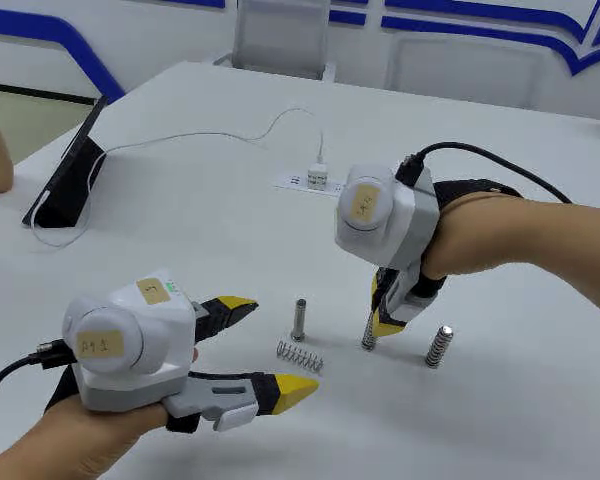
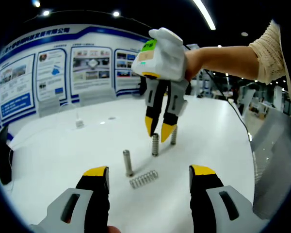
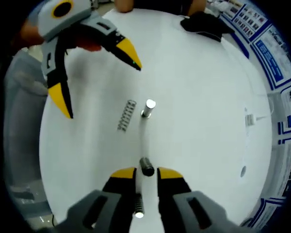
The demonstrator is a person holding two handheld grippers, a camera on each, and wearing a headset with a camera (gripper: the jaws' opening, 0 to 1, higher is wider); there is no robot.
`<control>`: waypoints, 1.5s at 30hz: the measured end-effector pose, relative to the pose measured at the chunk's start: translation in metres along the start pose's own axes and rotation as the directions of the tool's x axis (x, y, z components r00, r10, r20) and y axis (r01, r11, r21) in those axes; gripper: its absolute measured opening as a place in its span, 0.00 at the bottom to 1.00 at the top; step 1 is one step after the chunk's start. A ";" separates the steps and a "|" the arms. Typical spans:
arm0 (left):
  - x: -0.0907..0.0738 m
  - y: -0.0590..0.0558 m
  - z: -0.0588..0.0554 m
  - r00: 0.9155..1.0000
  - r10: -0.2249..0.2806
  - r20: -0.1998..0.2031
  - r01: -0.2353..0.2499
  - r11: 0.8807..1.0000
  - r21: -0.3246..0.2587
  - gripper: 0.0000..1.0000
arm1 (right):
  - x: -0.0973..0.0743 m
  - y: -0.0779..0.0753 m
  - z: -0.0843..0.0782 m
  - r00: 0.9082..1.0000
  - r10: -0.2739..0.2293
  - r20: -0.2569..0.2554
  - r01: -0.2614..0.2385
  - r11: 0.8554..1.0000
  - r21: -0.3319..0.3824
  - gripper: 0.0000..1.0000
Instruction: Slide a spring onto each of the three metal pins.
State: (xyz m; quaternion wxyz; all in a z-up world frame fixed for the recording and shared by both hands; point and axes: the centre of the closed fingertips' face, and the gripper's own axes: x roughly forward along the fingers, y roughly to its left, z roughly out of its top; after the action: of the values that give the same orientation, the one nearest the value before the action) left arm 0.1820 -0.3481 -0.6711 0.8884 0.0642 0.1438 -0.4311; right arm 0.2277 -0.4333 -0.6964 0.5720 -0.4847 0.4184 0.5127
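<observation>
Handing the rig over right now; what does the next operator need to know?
Left gripper: open, empty, by the loose spring lying on the table.
Right gripper: jaws close together over the middle pin; grip unclear.
Done: middle pin and far pin carry springs.
Left: put the loose spring on the bare pin beside it.

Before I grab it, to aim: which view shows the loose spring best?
Left gripper view: the loose spring lies centred ahead of its jaws. Head view shows it whole; right gripper view, farther off.
</observation>
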 end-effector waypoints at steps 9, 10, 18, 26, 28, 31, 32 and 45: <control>0.000 0.000 0.001 1.000 0.001 0.001 -0.001 1.000 0.002 0.68 | -0.022 0.006 0.023 0.986 -0.025 0.163 0.010 0.996 0.089 0.19; 0.000 0.000 0.001 1.000 0.001 0.002 -0.001 1.000 0.002 0.68 | -0.022 0.009 0.026 0.984 -0.017 0.176 0.001 0.996 0.094 0.19; 0.000 -0.002 0.000 1.000 -0.002 -0.001 0.002 1.000 0.008 0.68 | -0.002 0.027 0.048 0.978 -0.006 0.210 -0.022 0.992 0.127 0.18; -0.003 0.001 -0.002 1.000 0.003 -0.005 -0.003 1.000 0.007 0.68 | 0.020 0.036 0.062 0.975 -0.002 0.224 -0.042 0.980 0.193 0.16; -0.004 0.001 -0.003 1.000 0.004 -0.006 -0.004 1.000 0.008 0.68 | 0.026 0.036 0.061 0.976 -0.003 0.217 -0.044 0.977 0.209 0.16; -0.004 0.001 -0.003 1.000 0.004 -0.006 -0.004 1.000 0.008 0.68 | 0.033 0.037 0.058 0.978 0.001 0.207 -0.049 0.972 0.229 0.16; -0.004 0.001 -0.003 1.000 0.004 -0.006 -0.004 1.000 0.008 0.68 | 0.035 0.038 0.058 0.978 0.006 0.208 -0.055 0.971 0.234 0.16; -0.005 0.003 -0.004 1.000 0.005 -0.009 -0.005 1.000 0.007 0.68 | 0.048 0.035 0.057 0.979 0.009 0.203 -0.065 0.960 0.273 0.14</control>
State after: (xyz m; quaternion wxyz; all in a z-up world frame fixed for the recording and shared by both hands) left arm 0.1803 -0.3419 -0.6733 0.8886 0.0696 0.1463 -0.4292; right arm 0.1976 -0.3682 -0.7378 0.6636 -0.3377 0.4358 0.5056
